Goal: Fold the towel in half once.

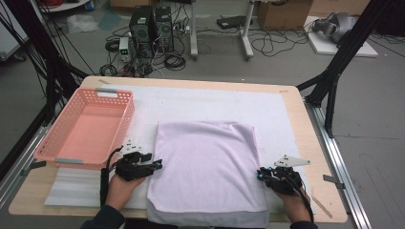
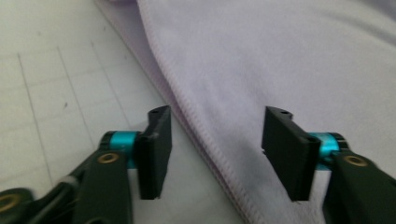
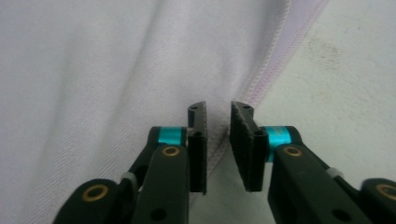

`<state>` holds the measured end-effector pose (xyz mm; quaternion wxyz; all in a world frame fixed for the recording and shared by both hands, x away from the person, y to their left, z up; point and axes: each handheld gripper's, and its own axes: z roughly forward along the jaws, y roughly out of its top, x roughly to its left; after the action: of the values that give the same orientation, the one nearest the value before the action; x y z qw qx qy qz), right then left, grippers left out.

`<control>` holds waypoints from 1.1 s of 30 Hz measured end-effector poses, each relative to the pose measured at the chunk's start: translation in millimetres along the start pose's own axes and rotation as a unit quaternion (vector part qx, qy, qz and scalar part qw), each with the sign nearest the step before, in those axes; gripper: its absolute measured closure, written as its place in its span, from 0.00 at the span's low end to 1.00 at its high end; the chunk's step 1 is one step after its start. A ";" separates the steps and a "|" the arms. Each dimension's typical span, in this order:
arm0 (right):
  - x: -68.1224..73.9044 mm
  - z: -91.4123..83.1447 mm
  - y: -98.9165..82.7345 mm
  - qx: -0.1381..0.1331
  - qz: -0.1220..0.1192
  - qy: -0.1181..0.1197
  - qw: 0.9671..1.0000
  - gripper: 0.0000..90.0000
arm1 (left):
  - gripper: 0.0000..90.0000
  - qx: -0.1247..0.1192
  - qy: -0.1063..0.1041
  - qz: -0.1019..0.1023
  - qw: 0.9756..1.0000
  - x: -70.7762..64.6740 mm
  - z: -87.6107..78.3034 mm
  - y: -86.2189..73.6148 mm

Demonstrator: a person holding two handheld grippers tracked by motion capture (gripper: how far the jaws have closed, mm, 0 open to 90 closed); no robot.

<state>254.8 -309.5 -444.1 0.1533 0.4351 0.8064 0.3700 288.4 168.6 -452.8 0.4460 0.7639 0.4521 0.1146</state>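
- The lilac towel (image 1: pixel 206 164) lies folded on the white mat (image 1: pixel 200 102) at the near middle of the table (image 1: pixel 305 138). Its near edge hangs a little over the table's front. This keeps both side hems within reach of the hands.
- The left gripper (image 1: pixel 154 166) sits at the towel's left hem, about halfway along the side. In the left gripper view its jaws stand apart, one pad (image 2: pixel 156 149) over the mat and the other over the cloth. The stitched hem (image 2: pixel 196 126) runs between them, not yet pinched. I judge this straddle to be a set-up for taking the edge.
- The right gripper (image 1: pixel 260 174) sits at the towel's right hem, roughly opposite. In the right gripper view its jaws are nearly closed. The hem (image 3: pixel 275 56) passes into the narrow gap between them. Whether the pads actually press the cloth cannot be told.
- The two grippers work matching points on opposite sides. I judge this is meant to let the towel lift evenly for a further fold or a move.
- The pink basket (image 1: pixel 88 126) stands empty at the left, just beside the towel and close to the left hand (image 1: pixel 122 188). It is a likely destination, but that is a judgement.
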 end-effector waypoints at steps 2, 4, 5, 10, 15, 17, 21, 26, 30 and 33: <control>-0.2 -2.0 2.4 0.006 -0.004 -0.002 1.000 0.96 | 0.79 0.003 0.012 0.009 1.000 -1.7 -0.5 0.4; -0.6 -3.4 3.5 0.008 -0.006 -0.002 1.000 0.96 | 0.90 0.004 0.014 0.024 1.000 -3.9 -1.8 1.6; -0.4 -3.8 3.9 0.006 -0.009 -0.002 1.000 0.94 | 0.90 0.003 0.017 0.030 0.999 -4.5 -2.9 2.3; -4.0 -1.5 6.6 -0.021 -0.005 0.008 1.000 0.80 | 0.83 -0.013 0.009 0.027 0.999 -2.3 -5.1 2.5; -7.5 6.8 6.3 -0.006 0.004 0.020 1.000 0.94 | 0.86 -0.021 0.010 0.045 0.999 -5.2 -6.0 0.2; -7.4 7.4 6.9 -0.007 -0.001 0.020 1.000 0.95 | 0.93 -0.024 0.010 0.057 0.998 -6.7 -7.2 -0.2; -5.0 3.5 8.7 -0.009 -0.004 0.019 1.000 0.96 | 0.95 -0.044 0.004 0.062 0.997 -7.5 -13.2 1.0; -6.0 -3.6 8.5 -0.012 -0.002 0.023 1.000 0.96 | 0.95 -0.053 -0.011 0.041 0.998 -3.1 -20.6 -0.3; -5.6 -13.1 8.1 -0.012 -0.003 0.038 0.999 0.97 | 0.95 -0.057 -0.018 0.043 0.997 -4.1 -29.4 0.2; -6.1 -22.2 8.1 -0.011 0.000 0.047 0.999 0.97 | 0.95 -0.059 -0.028 0.028 0.997 -3.7 -33.9 -0.8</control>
<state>250.4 -321.9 -423.5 0.1196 0.4158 0.8086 0.3988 266.2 185.4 -433.0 0.4994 0.7518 0.4100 0.1317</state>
